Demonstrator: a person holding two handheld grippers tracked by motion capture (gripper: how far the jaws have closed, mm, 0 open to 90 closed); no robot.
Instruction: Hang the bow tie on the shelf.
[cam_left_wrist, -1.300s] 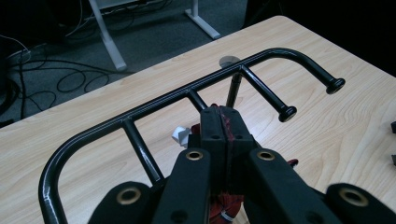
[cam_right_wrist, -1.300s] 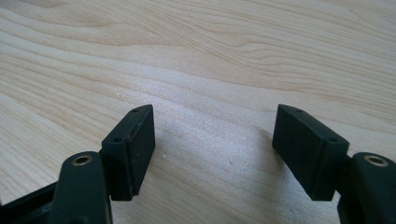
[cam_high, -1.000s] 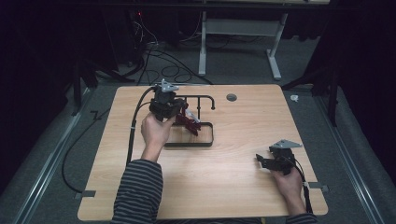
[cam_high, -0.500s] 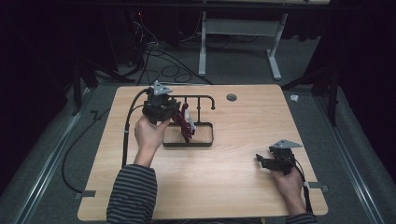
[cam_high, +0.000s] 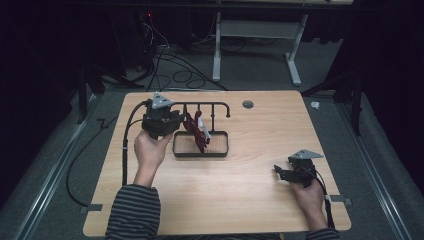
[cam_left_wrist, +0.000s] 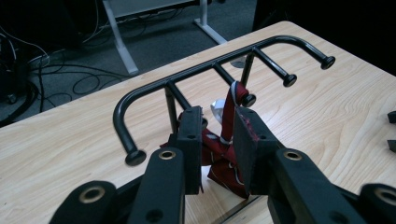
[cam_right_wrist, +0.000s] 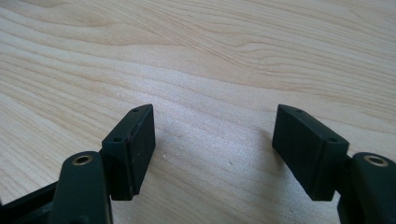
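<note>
A black peg rack (cam_high: 205, 106) stands on a black tray base (cam_high: 220, 152) at the table's back middle. A dark red striped cloth (cam_high: 196, 131) with a white tag hangs from one peg and drops into the tray. My left gripper (cam_high: 176, 122) is held up just left of the rack. In the left gripper view the rack (cam_left_wrist: 210, 70) curves ahead and the red cloth (cam_left_wrist: 228, 109) hangs close in front of my left gripper (cam_left_wrist: 217, 116), whose jaws stand a narrow gap apart. My right gripper (cam_high: 281, 173) rests low near the table's right front, open over bare wood (cam_right_wrist: 215, 126).
The wooden table (cam_high: 250, 200) has a round grey cable hole (cam_high: 247, 104) at the back. Cables and a white desk frame (cam_high: 220, 45) lie on the dark floor beyond. The left gripper's cable (cam_high: 125, 150) trails down over the table's left side.
My left gripper has drawn back to the left and toward the person, away from the rack. The red cloth stays on its peg. The right gripper has not moved.
</note>
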